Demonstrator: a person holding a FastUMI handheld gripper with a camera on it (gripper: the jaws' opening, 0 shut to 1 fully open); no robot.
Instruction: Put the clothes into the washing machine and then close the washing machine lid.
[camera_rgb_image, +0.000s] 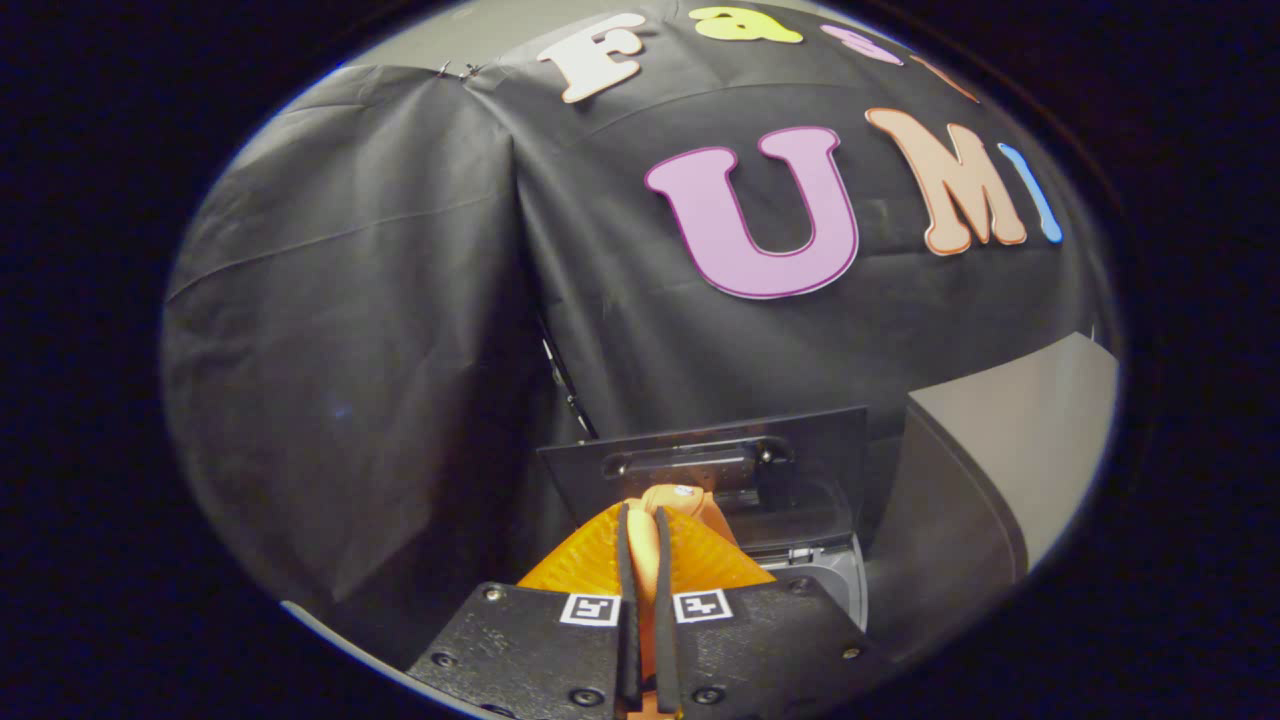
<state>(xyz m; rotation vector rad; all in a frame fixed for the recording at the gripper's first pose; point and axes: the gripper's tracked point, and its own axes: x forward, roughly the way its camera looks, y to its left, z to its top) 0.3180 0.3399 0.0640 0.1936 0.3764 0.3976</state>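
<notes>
My claw (645, 530) sits at the bottom centre of the frame, its two fingers drawn almost together and clamped on a thin fold of an orange garment (650, 560). The cloth is pinched between the pads, and the rest of it bulges up past the fingertips and fans out to either side in ribbed folds. I judge I am holding it by a narrow bunch so that it hangs compactly and will drop cleanly once I let go.

Just beyond the fingertips, in the lower centre of the frame, stands the washing machine's lid (720, 465), a dark flat panel raised upright with a handle bar across it. It is up so the opening is free. Right of the garment and below the lid I can see part of the washing machine (830, 575), a pale rim at the edge of the opening; how deep the tub goes I cannot tell.

At the lower right a grey angled panel (1010, 440) rises beside the machine. Behind everything, across the upper frame, hangs the booth's black cloth wall (400, 300).

My judgement: the garment is carried but not yet in, and the lid waits to be closed.
</notes>
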